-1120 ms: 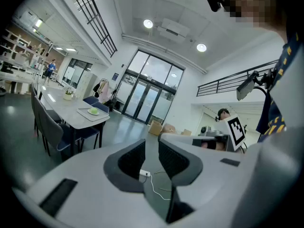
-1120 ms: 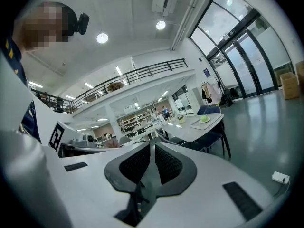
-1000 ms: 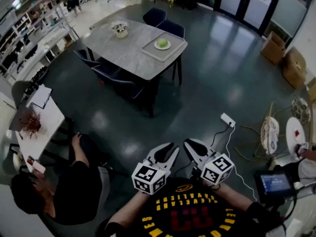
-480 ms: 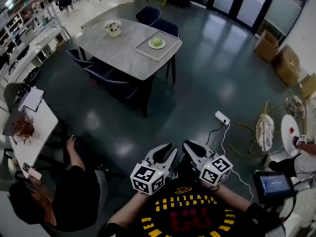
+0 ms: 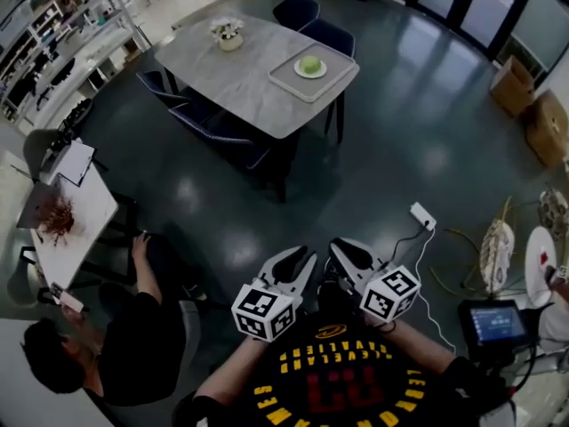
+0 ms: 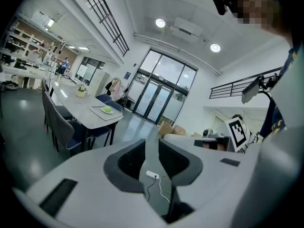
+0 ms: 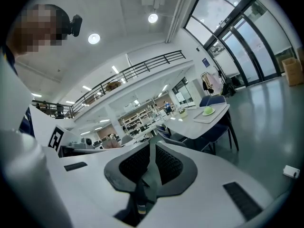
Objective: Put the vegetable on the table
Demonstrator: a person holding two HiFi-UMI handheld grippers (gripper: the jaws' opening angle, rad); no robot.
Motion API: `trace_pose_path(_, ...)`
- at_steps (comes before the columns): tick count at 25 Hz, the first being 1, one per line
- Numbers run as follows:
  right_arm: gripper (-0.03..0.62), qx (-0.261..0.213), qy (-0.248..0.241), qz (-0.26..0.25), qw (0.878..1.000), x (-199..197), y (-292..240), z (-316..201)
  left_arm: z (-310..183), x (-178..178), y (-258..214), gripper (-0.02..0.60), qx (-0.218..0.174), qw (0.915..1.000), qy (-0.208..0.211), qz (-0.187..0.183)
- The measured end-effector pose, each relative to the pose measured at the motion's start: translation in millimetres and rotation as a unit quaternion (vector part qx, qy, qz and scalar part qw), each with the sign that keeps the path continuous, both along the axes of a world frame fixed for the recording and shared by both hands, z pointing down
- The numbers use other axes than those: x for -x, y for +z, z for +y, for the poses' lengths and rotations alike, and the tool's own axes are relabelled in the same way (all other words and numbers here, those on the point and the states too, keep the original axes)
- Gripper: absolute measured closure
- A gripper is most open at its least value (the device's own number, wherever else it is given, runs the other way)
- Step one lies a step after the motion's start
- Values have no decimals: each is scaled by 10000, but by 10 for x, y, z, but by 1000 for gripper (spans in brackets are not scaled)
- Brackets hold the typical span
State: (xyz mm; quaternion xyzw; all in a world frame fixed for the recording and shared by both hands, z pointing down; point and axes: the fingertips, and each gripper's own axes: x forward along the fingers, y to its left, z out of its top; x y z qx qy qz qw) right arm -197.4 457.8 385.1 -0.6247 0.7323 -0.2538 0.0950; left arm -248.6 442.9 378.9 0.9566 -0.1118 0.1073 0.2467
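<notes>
The green round vegetable (image 5: pixel 309 63) sits on a small plate in a grey tray (image 5: pixel 286 80) on the grey table (image 5: pixel 233 78), far across the floor from me. It also shows small in the left gripper view as the vegetable (image 6: pixel 107 109) and in the right gripper view as the vegetable (image 7: pixel 208 110). My left gripper (image 5: pixel 299 258) is held close to my chest, its jaws a narrow gap apart with nothing in them (image 6: pixel 152 148). My right gripper (image 5: pixel 343 249) is beside it, jaws together and empty (image 7: pixel 152 148).
Dark blue chairs (image 5: pixel 213 130) ring the table, and a flower pot (image 5: pixel 228 32) stands at its far end. A seated person (image 5: pixel 133 327) is at my left by a white desk (image 5: pixel 67 229). A power strip (image 5: pixel 422 214) with its cable lies on the floor; cardboard boxes (image 5: pixel 533 114) stand right.
The view has shifted, so the table now sits slightly further right and lower in the frame. Both grippers stay close to my chest, unchanged.
</notes>
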Motion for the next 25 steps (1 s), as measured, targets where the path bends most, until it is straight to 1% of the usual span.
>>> trace_pose_path(4, 551, -79, -46, -72, 9999, -390, 12, -334, -286, -403, 55, 491, -34, 9999, 21, -98)
trace_pose_path(8, 552, 7, 47, -220, 9997, -862, 42, -498, -481, -816, 42, 491, -40, 9997, 45, -242)
trace_pose_path(13, 551, -85, 62, -197, 9998, -1481, -46, -811, -820, -1403, -39, 491, -123, 9996, -17, -258)
trace_pose_path(17, 551, -84, 55, -238, 9997, -1885, -85, -966, -964, -1797, -54, 491, -72, 9996, -26, -288)
trace_pose_path(20, 551, -32, 20, -260, 9997, -2070, -42, -1044, -1031, -1987, -20, 491, -27, 9994, -24, -338)
trace_pose_path(25, 551, 42, 30, -304, 9995, -2219, 29, -1128, -1127, -2143, 51, 491, 74, 9991, -29, -408)
